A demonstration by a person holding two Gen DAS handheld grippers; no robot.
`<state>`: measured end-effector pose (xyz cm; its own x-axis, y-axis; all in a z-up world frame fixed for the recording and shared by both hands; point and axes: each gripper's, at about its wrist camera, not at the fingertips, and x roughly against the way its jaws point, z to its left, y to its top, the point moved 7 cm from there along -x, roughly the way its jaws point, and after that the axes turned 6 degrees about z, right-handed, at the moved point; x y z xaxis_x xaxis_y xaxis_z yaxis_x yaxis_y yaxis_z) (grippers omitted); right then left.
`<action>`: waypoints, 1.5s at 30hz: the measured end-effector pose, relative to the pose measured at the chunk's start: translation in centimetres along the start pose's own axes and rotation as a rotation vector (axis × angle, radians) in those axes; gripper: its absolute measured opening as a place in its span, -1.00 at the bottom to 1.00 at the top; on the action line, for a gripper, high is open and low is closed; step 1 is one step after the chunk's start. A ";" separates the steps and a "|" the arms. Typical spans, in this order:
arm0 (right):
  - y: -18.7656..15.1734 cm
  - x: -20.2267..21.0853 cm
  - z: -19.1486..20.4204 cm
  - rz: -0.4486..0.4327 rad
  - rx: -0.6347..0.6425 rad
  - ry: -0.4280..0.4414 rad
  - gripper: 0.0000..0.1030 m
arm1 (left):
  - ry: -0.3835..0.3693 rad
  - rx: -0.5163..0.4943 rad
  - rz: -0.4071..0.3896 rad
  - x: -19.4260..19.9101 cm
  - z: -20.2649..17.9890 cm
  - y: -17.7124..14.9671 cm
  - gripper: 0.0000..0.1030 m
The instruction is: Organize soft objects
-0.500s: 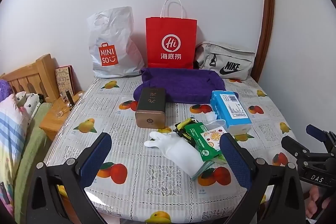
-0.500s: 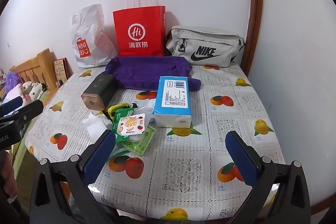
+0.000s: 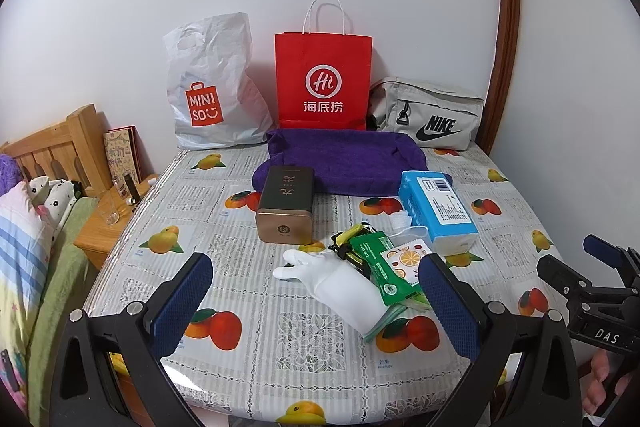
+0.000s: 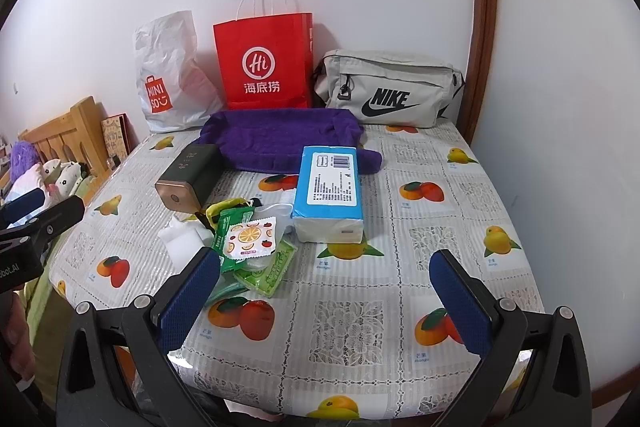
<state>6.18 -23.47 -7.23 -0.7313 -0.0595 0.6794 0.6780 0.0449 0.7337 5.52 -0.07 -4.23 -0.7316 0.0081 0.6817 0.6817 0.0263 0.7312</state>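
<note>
A white glove (image 3: 340,283) lies in the middle of the fruit-print table (image 3: 304,339), against green wet-wipe packs (image 3: 384,267) and a small sachet with an orange slice (image 4: 250,237). Behind them are a blue tissue pack (image 3: 438,209), a purple towel (image 3: 344,159) and a dark tin (image 3: 284,207). My left gripper (image 3: 316,307) stands open over the near table, just short of the glove. My right gripper (image 4: 328,303) also stands open, over bare tablecloth to the right of the packs. Neither holds anything.
Along the wall stand a white Miniso bag (image 3: 212,87), a red paper bag (image 3: 322,79) and a grey Nike pouch (image 3: 428,115). A wooden bedside stand (image 3: 100,227) and bedding are at the left. A corner wall closes the right side.
</note>
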 end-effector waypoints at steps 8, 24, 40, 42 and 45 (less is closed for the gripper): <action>-0.1 0.1 -0.1 -0.002 -0.006 0.001 1.00 | 0.004 -0.004 -0.007 0.0 0.0 0.0 1.00; 0.2 0.4 0.2 -0.014 0.006 0.005 1.00 | 0.000 0.000 -0.020 0.5 -0.3 0.0 1.00; 1.1 -1.1 0.2 -0.024 0.023 0.005 1.00 | 0.002 -0.024 0.036 -1.2 0.4 1.6 1.00; 1.3 -1.7 0.2 -0.025 0.032 -0.005 1.00 | 0.009 -0.025 0.058 -2.2 0.6 1.4 1.00; 1.2 -3.3 0.1 -0.005 0.018 0.027 1.00 | 0.004 -0.016 0.081 -4.2 1.3 0.9 1.00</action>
<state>9.40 -23.15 -8.59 -0.7321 -0.0869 0.6756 0.6729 0.0621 0.7371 9.18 1.20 -6.43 -0.6737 0.0056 0.7390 0.7390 0.0094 0.6736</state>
